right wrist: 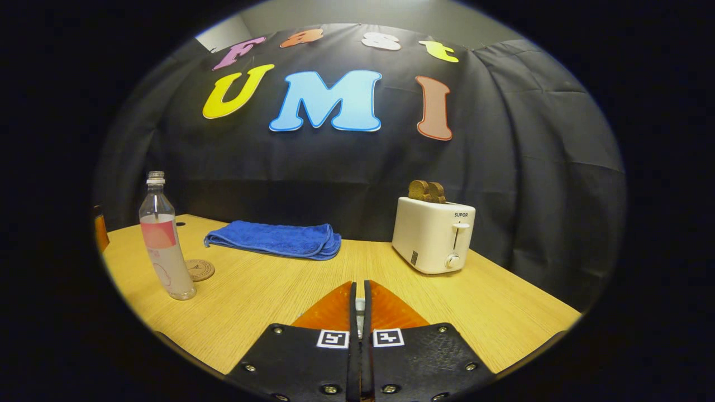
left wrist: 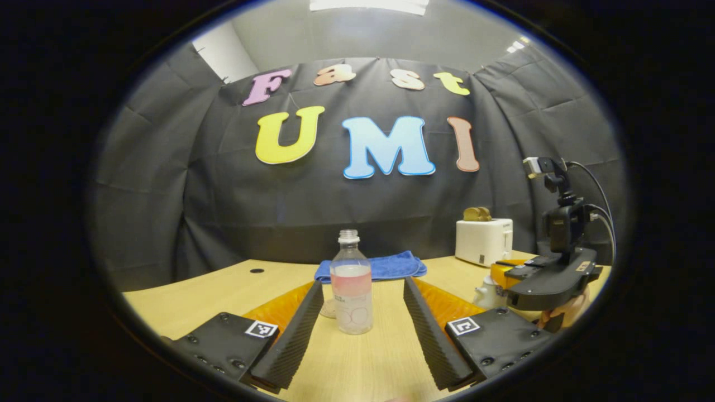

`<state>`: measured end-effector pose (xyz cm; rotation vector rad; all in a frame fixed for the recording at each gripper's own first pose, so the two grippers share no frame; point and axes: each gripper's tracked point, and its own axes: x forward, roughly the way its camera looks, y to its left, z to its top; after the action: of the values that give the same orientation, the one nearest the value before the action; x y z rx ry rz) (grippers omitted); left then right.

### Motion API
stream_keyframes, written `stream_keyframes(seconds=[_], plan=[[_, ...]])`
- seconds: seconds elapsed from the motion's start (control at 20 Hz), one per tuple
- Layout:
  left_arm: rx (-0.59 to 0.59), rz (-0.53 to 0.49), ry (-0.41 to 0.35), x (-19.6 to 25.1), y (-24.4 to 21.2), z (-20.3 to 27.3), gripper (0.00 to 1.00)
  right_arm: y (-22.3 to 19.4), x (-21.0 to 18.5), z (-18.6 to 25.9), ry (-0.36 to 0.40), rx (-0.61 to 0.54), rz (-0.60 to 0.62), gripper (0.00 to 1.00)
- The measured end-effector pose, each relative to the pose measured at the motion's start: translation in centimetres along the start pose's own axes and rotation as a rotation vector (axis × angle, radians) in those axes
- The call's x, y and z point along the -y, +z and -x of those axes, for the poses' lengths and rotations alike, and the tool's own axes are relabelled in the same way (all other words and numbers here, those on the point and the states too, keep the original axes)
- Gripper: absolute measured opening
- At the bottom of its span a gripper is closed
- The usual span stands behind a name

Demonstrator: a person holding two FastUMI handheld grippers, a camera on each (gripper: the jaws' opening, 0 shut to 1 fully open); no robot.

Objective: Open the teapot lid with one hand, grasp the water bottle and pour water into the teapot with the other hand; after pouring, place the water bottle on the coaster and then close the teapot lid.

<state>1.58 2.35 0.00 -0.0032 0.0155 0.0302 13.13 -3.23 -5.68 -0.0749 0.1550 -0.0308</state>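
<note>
Two grippers over pale wood-grain desk (right wrist: pixel 268 301). Left gripper (left wrist: pixel 363 329) fingers spread wide, holding nothing; clear plastic water bottle, uncapped, pink-banded label (left wrist: pixel 352 290) standing upright on desk between the two fingers, ahead of them, touching neither. Round brown coaster (left wrist: pixel 328 308) just behind bottle, partly hidden by it in left gripper view; in right gripper view same coaster (right wrist: pixel 199 269) lying flat just beside bottle (right wrist: pixel 163 237), bare.

Right gripper (right wrist: pixel 360 304) fingers nearly together, a thin gap between them with something pale caught in it; cannot tell what, nor whether both fingers press on it. Seen from left gripper view, right gripper body (left wrist: pixel 550 276) hanging at far right with a hand (left wrist: pixel 570 310) beneath it, directly above small white ceramic teapot (left wrist: pixel 489 291); teapot mostly hidden, lid state not readable.

Folded blue terry towel (right wrist: pixel 276 239) lying flat toward back of desk, behind bottle. White two-slot toaster (right wrist: pixel 433 234) with brown toast slices (right wrist: pixel 426 191) standing up out of slots, right of towel, well apart from bottle. Small dark round hole (left wrist: pixel 257 271) in desk surface at left.
</note>
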Motion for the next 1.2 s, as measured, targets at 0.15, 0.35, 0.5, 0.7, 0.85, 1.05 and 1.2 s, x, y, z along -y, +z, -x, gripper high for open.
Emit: stream_keyframes(seconds=[0.15,0.35,0.5,0.7,0.85,1.05,1.2], plan=[[-0.008,0.004,0.000,0.1,-0.4,-0.3,1.00,0.8,0.0,0.1,0.002,0.025,-0.006,0.01],[0.008,-0.004,-0.005,0.4,-0.3,-0.5,1.00,2.3,-0.1,0.9,0.010,0.073,-0.004,0.01],[0.030,-0.003,-0.017,0.7,-0.1,-0.9,1.00,3.7,0.0,2.6,0.019,0.110,-0.007,0.01],[0.052,-0.016,0.002,0.2,0.0,-2.5,1.00,5.6,-0.3,5.6,0.035,0.187,0.004,0.01],[0.001,-0.017,0.004,0.1,-1.8,-4.5,1.00,6.3,-1.0,6.5,0.052,0.234,0.022,0.01],[-0.041,-0.009,0.026,-0.8,-3.3,-6.8,1.00,5.8,-1.3,6.4,0.073,0.230,0.011,0.01],[-0.042,-0.012,0.041,-1.4,-3.2,-8.2,1.00,6.1,-1.1,6.5,0.072,0.236,0.003,0.01]])
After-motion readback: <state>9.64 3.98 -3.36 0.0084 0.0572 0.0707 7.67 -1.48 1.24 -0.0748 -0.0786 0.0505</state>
